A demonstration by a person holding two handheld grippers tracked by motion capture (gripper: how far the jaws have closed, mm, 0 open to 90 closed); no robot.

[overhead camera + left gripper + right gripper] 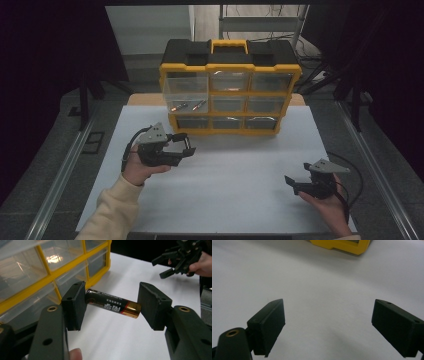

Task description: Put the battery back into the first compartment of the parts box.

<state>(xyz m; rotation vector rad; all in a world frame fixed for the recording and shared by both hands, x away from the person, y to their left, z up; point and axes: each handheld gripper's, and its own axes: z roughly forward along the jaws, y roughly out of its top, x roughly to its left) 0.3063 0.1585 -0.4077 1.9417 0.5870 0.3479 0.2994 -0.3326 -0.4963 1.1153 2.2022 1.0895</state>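
A black and gold battery [112,306] sits end to end between the jaws of my left gripper [111,306], which is shut on it above the white mat. In the high view my left gripper [183,143] hovers just in front of the lower left of the yellow and black drawer organizer [230,67]. The organizer's left clear drawer [186,95] is pulled out and holds two batteries [188,106]. My right gripper [292,184] rests low at the mat's right front, open with nothing between its fingers [269,325]. In the left gripper view the right gripper [175,261] sits far off.
The white mat [235,170] covers the table in front of the organizer. The organizer's yellow frame [50,277] is close on the left of the left gripper, and its corner [342,246] lies far ahead of the right gripper. Metal rails [375,165] run along both table sides.
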